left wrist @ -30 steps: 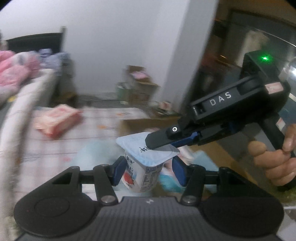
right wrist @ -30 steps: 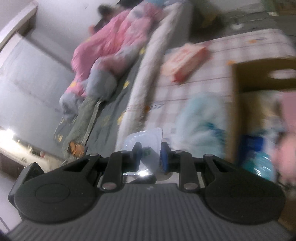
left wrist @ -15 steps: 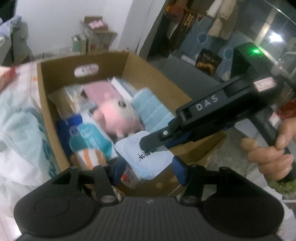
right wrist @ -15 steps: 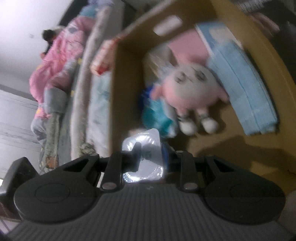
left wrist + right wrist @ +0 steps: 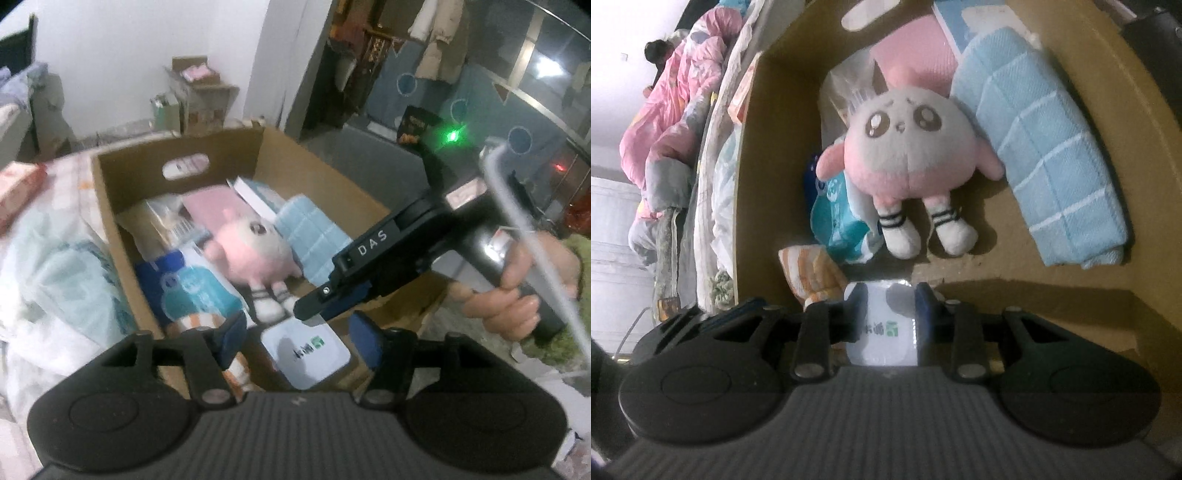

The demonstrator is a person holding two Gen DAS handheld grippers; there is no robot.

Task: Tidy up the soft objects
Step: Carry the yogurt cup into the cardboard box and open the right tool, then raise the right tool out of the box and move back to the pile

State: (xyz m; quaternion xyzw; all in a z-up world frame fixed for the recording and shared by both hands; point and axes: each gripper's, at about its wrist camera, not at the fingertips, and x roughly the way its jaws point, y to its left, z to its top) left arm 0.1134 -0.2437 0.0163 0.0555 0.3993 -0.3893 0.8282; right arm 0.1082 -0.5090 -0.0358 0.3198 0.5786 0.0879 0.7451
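Note:
A yogurt cup (image 5: 306, 350) with a pale blue foil lid sits low in the front of the open cardboard box (image 5: 295, 162). My left gripper (image 5: 297, 339) straddles it from above. Its jaws are opening and the blue pads (image 5: 364, 341) stand clear of the cup. My right gripper (image 5: 310, 306) hovers just over the lid, casting a shadow on it. In the right wrist view the cup (image 5: 882, 328) shows below the right gripper (image 5: 888, 314), whose jaws are opening without pressing on it. A pink plush (image 5: 905, 147) and a folded blue towel (image 5: 1045, 147) lie farther back in the box (image 5: 775, 147).
Tissue packs (image 5: 199, 291) and an orange-striped pack (image 5: 812, 273) fill the box's left side. A bed with a pale blanket (image 5: 48, 266) borders the box on the left; a pink quilt (image 5: 676, 110) lies farther off. A hand (image 5: 509, 299) holds the right gripper's handle.
Both grippers carried the cup from above the bed to over the box and went down into it. Both pairs of jaws have widened and the cup has left their grip.

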